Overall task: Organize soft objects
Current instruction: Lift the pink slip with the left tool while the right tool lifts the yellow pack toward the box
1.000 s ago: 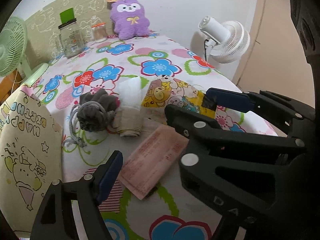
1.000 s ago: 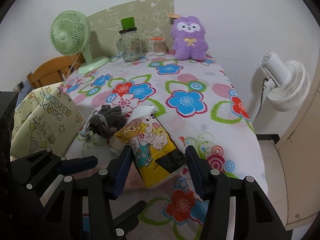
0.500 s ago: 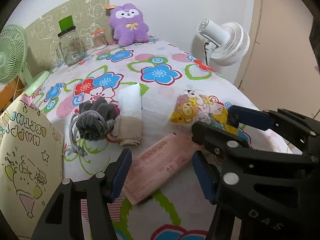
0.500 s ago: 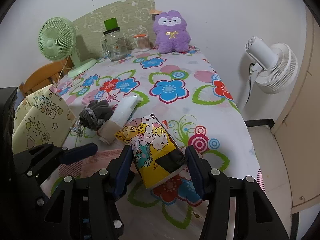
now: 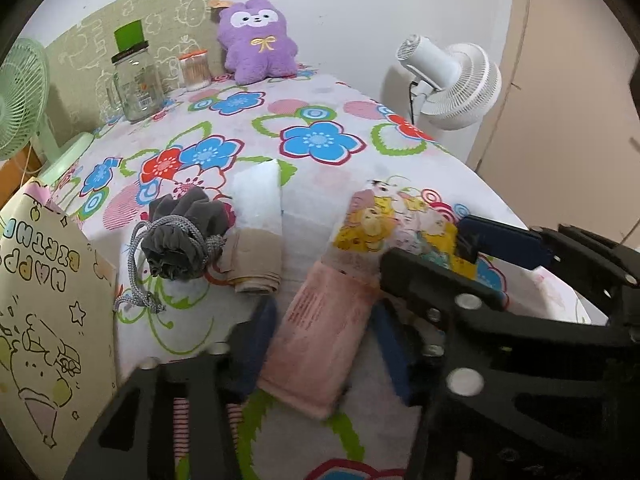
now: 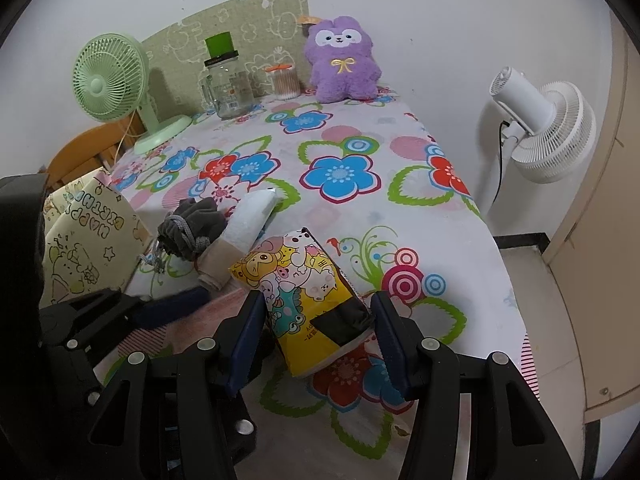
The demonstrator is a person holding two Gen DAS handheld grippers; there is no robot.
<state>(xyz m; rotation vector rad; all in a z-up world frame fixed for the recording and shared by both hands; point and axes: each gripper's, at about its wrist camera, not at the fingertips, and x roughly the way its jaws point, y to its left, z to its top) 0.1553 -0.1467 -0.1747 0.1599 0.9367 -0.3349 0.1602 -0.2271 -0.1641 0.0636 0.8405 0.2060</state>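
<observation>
Left gripper (image 5: pixel 320 344) jaws just been closing around pink tissue pack (image 5: pixel 316 336), pack between pads, right pad maybe still short of contact — cannot tell for sure, blurred. Right gripper (image 6: pixel 316 328) clamped on yellow cartoon tissue pack (image 6: pixel 304 300), held tilted up off flowered tablecloth (image 6: pixel 420 216). Risks: pink pack soft and slick, likely to squash or slide out if pinched only at near end; two grippers nearly touching, possible knock between them; yellow pack overlapping pink pack's far corner, could drag it. Just beyond: rolled beige-and-white cloth (image 5: pixel 256 236) touching grey drawstring pouch (image 5: pixel 184 236), cord loose, could snag. Birthday gift bag (image 5: pixel 44 304) at left edge, probable drop spot. Far end: glass jar (image 6: pixel 228 88), purple plush (image 6: pixel 344 64). Left view alone shows pink pack's full outline; right view alone shows yellow pack's grip and green fan (image 6: pixel 112 76) whole.
</observation>
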